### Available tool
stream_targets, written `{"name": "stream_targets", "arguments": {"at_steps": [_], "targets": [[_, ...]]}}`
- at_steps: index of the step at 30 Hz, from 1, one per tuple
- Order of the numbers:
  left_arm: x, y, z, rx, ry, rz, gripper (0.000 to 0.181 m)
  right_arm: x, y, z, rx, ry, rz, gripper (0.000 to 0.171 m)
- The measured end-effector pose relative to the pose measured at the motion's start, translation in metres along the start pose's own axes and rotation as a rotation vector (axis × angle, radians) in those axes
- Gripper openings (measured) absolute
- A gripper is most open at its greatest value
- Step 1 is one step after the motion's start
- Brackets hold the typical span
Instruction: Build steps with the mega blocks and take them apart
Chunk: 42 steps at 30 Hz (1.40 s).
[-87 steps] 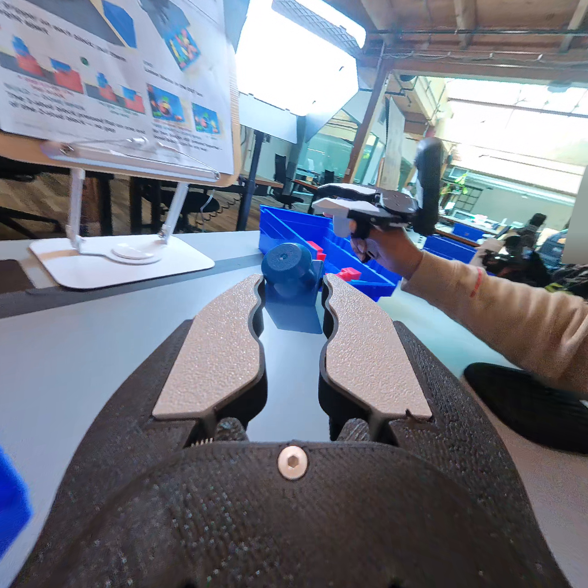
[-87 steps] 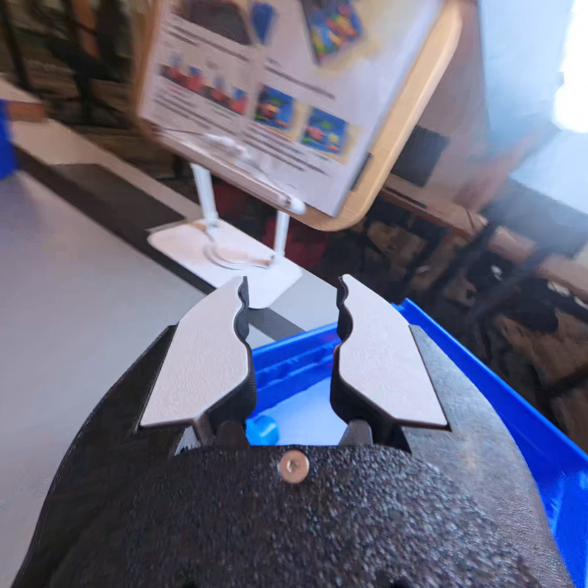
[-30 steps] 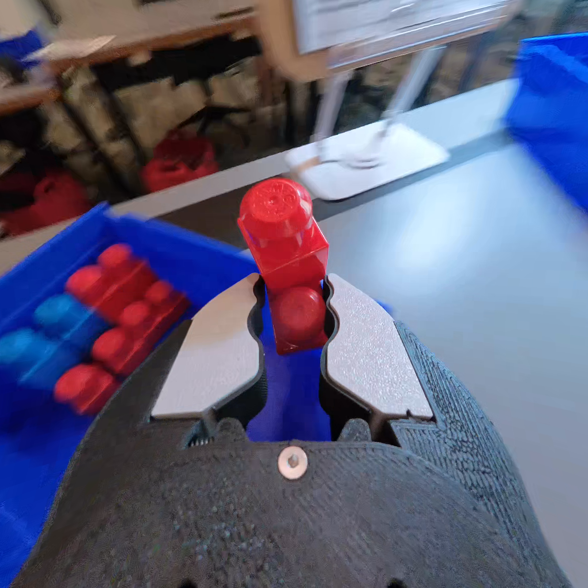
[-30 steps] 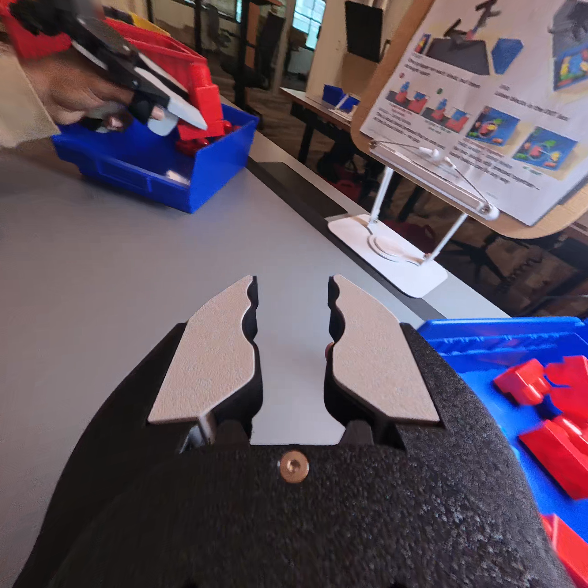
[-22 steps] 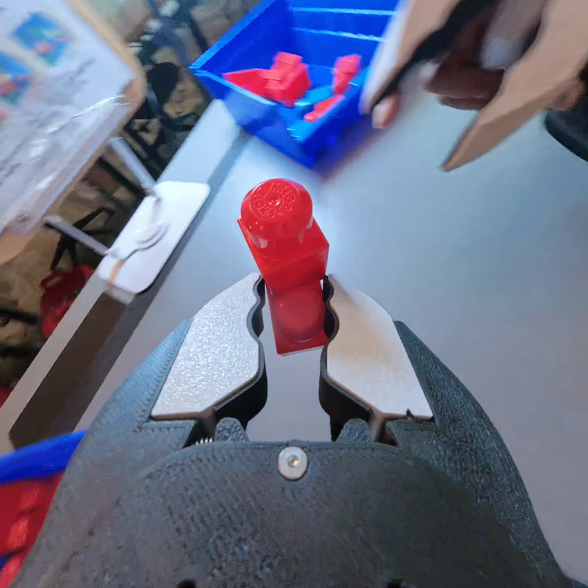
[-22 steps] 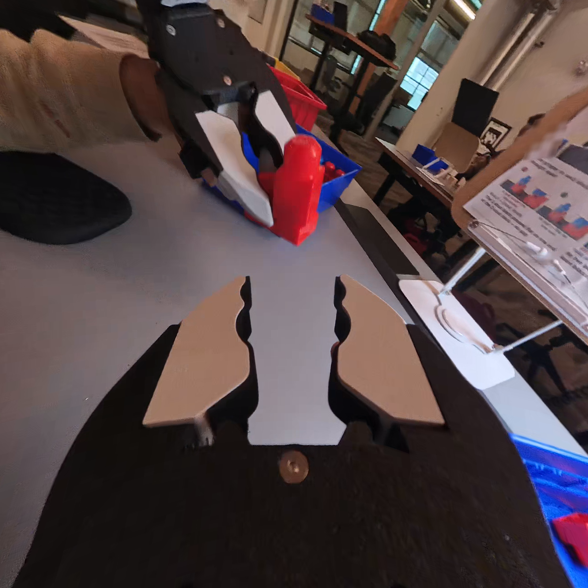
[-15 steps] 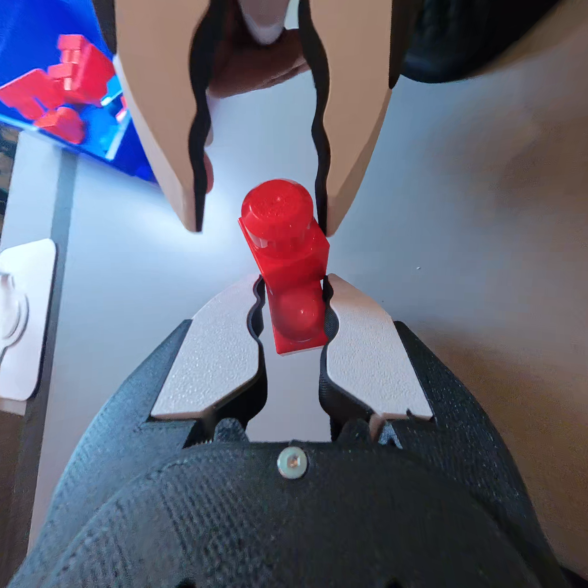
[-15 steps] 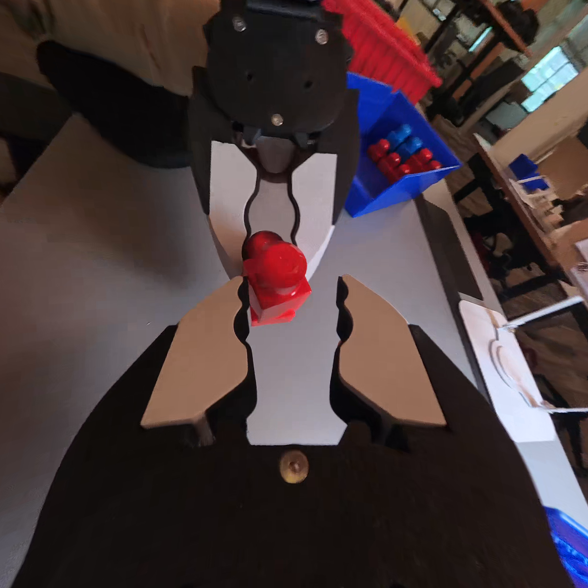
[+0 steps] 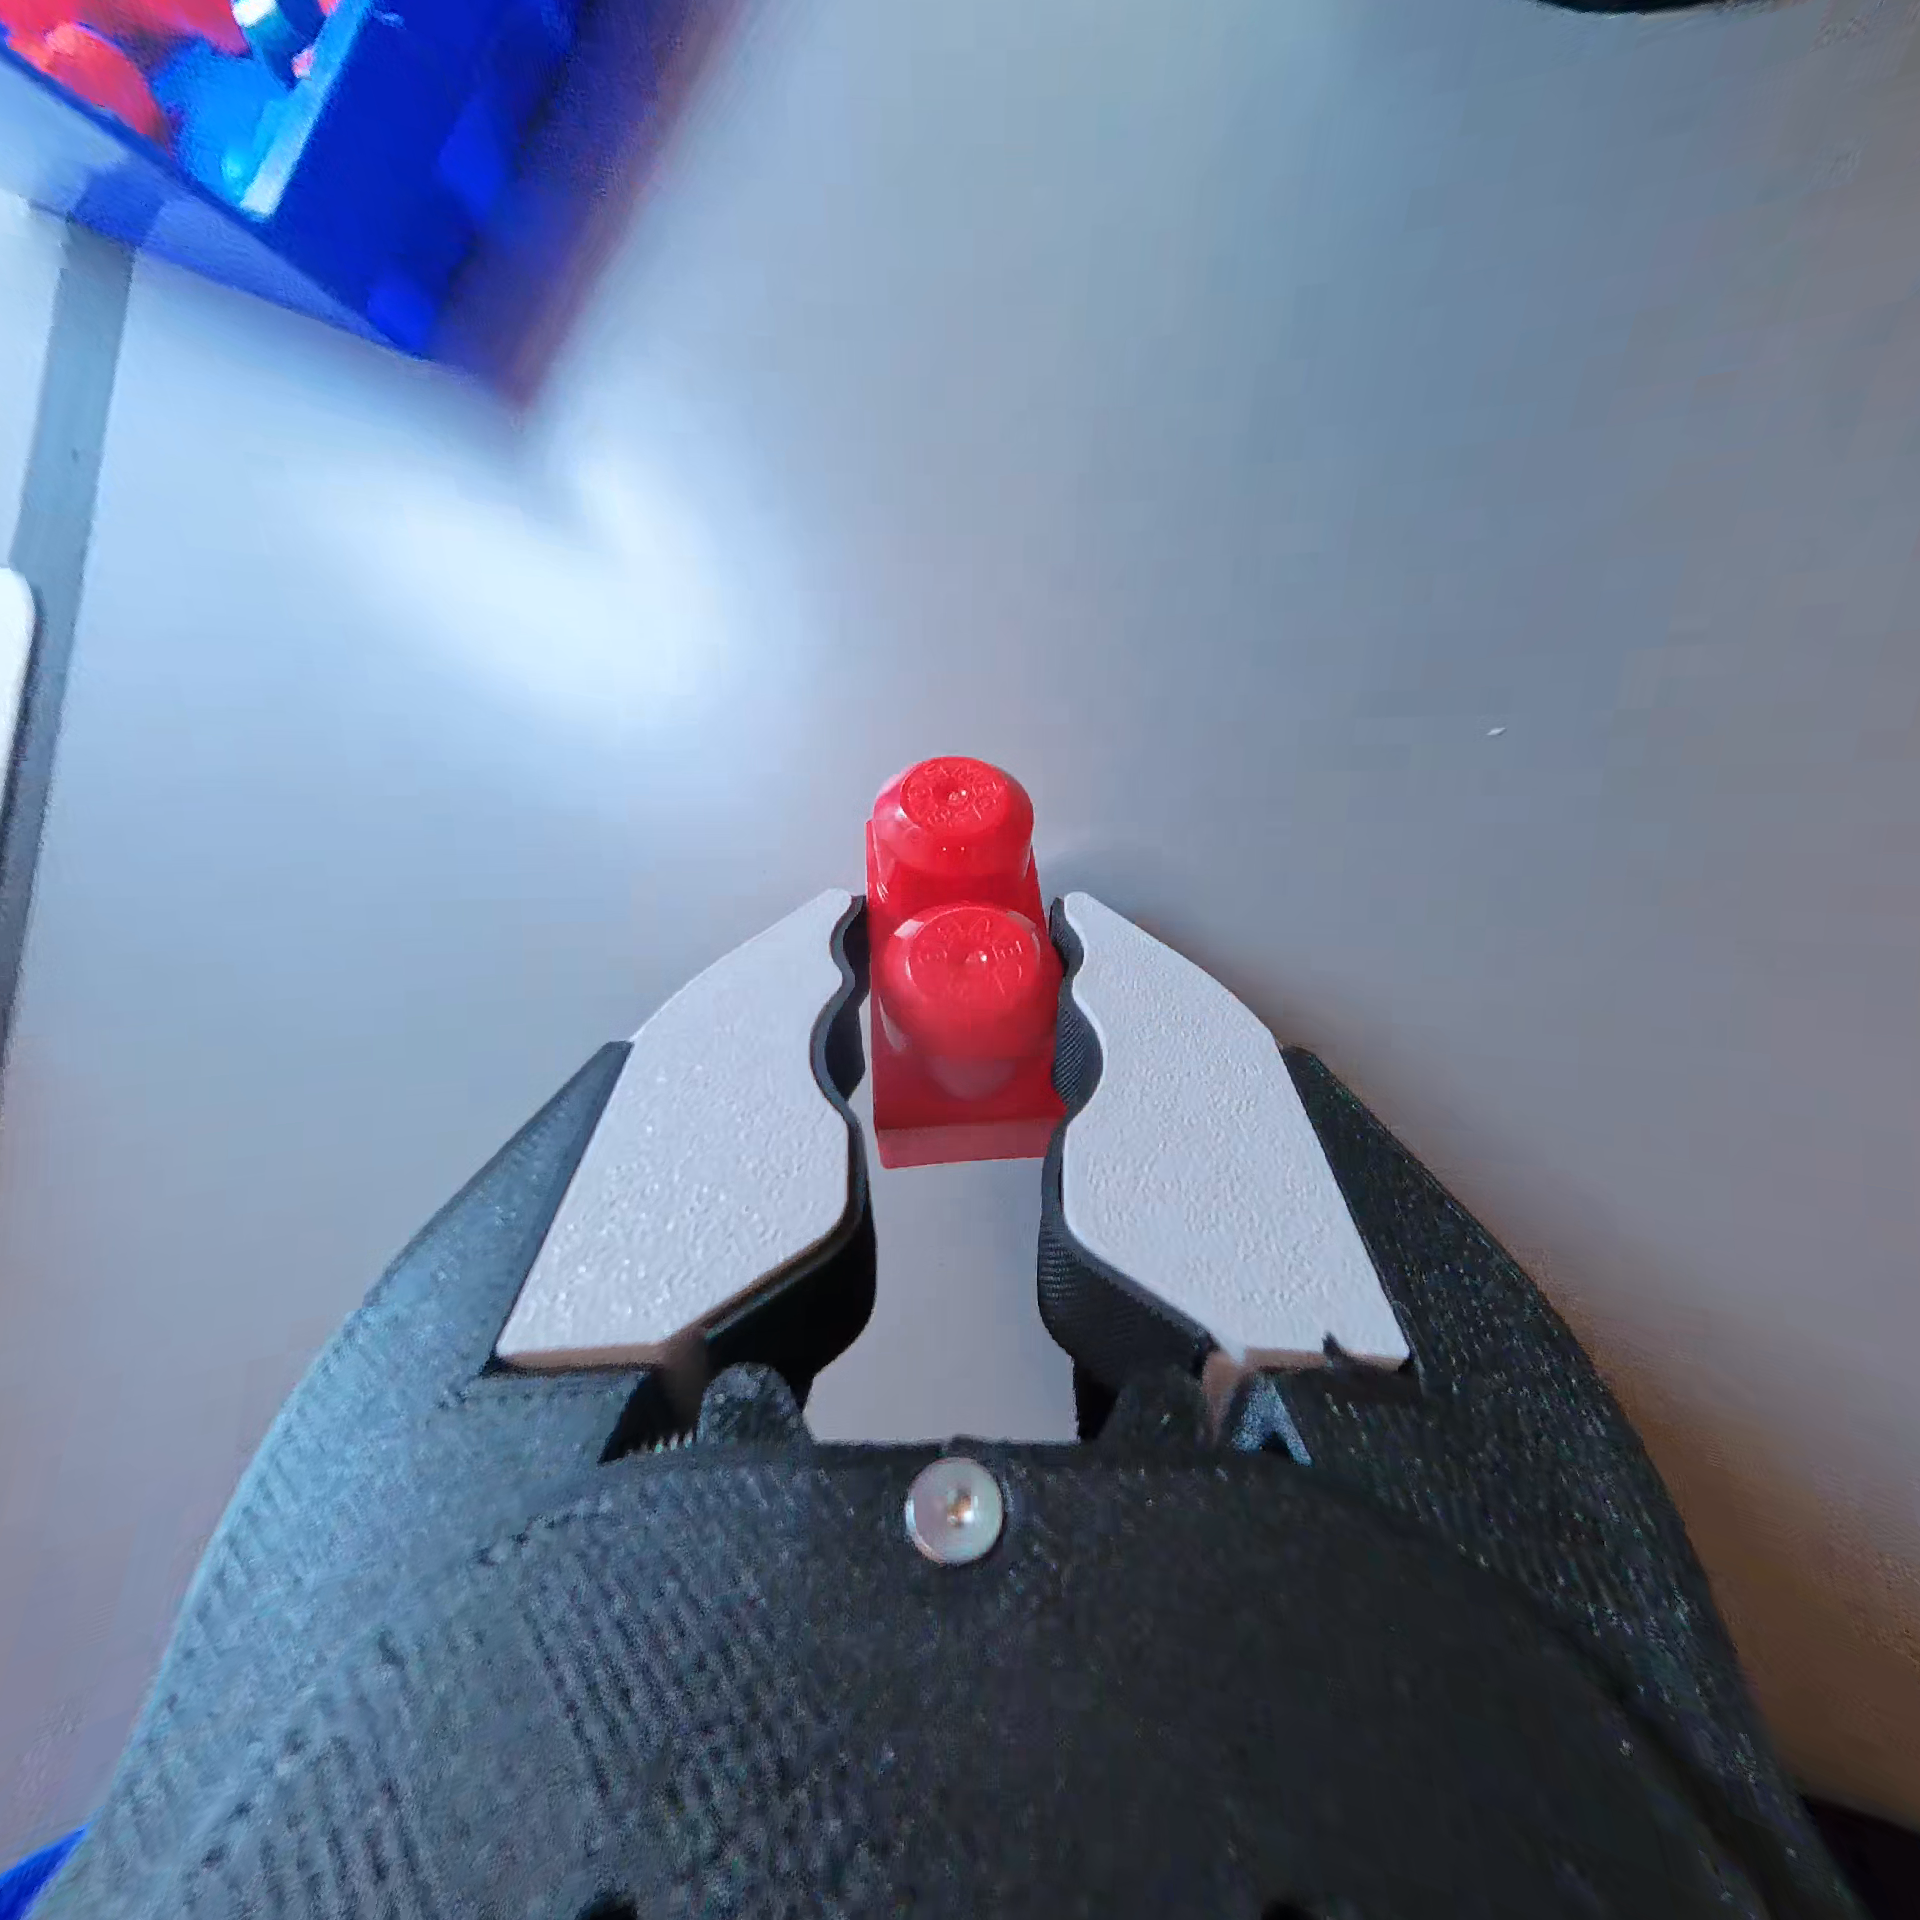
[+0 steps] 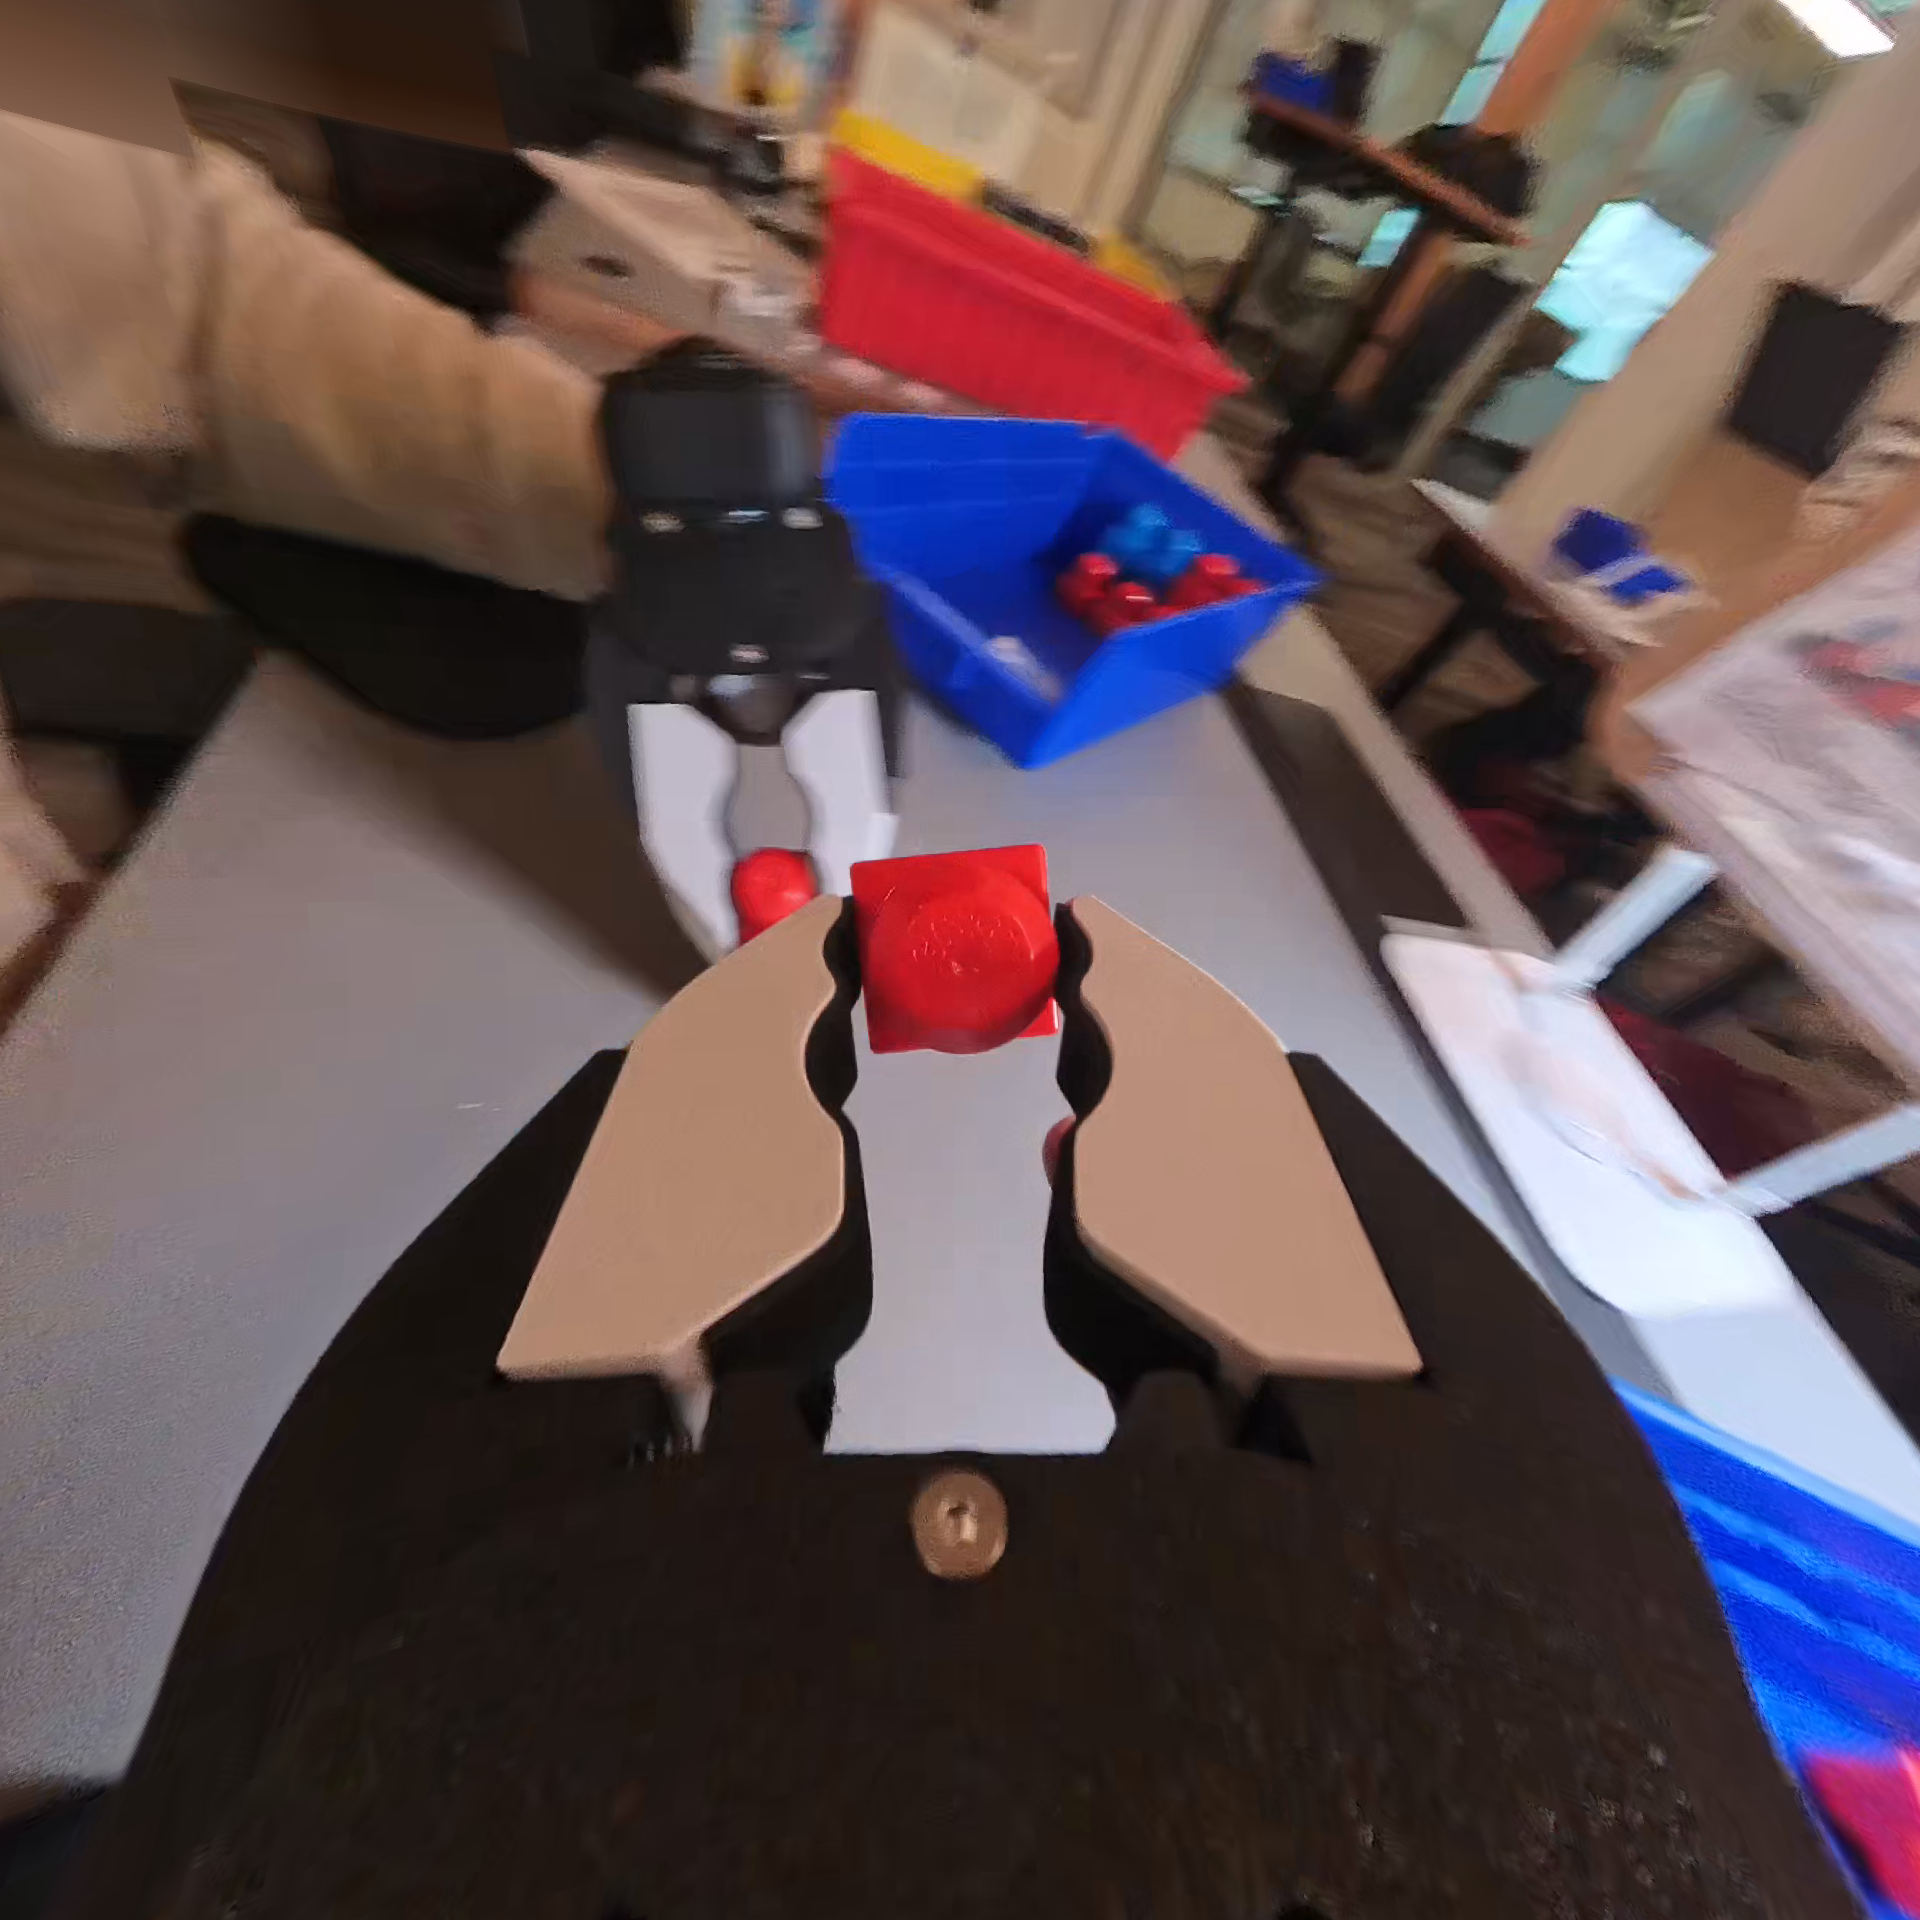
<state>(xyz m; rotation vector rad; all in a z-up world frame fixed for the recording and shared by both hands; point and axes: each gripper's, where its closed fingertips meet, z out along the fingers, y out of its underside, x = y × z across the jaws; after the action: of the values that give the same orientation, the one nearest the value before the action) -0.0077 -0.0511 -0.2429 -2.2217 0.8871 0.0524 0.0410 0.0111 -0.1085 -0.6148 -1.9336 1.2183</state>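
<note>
A blue plastic bin (image 10: 1091, 675) holding red and blue blocks was seen behind, while the two-stud red plastic block (image 9: 961, 997), studs upward and long axis running away, was clamped on the grey table (image 9: 1351, 520) by the left gripper (image 9: 956, 914), and a one-stud red block (image 10: 954, 961) by the right gripper (image 10: 954, 914).
</note>
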Motion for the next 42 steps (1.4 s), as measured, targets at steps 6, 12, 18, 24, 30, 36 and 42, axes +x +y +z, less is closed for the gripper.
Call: {"name": "stream_targets", "arguments": {"at_steps": [6, 12, 18, 24, 30, 36, 42], "targets": [[-0.029, 0.0, -0.005, 0.018, -0.13, -0.062, 0.033, 0.157, 0.089, -0.073, -0.445, 0.645, 0.209, 0.036], [-0.035, 0.004, -0.011, 0.004, -0.175, -0.09, 0.033, 0.193, 0.178, -0.079, -0.681, 0.718, 0.596, 0.037], [-0.039, -0.004, -0.014, 0.027, -0.207, -0.102, 0.033, 0.177, 0.211, -0.069, -0.777, 0.648, 0.691, 0.036], [-0.036, -0.033, -0.014, 0.081, -0.233, -0.071, 0.033, 0.171, 0.21, -0.074, -0.775, 0.654, 0.7, 0.037], [-0.028, -0.056, -0.016, 0.152, -0.263, -0.051, 0.033, 0.164, 0.213, -0.08, -0.808, 0.704, 0.648, 0.054], [-0.021, -0.072, -0.019, 0.207, -0.273, -0.03, 0.033, 0.123, 0.085, -0.031, -0.317, 0.482, 0.313, 0.069], [-0.01, -0.077, -0.016, 0.232, -0.217, -0.022, 0.033, -0.027, 0.043, 0.035, -0.26, -0.031, -0.122, 0.064]]}}
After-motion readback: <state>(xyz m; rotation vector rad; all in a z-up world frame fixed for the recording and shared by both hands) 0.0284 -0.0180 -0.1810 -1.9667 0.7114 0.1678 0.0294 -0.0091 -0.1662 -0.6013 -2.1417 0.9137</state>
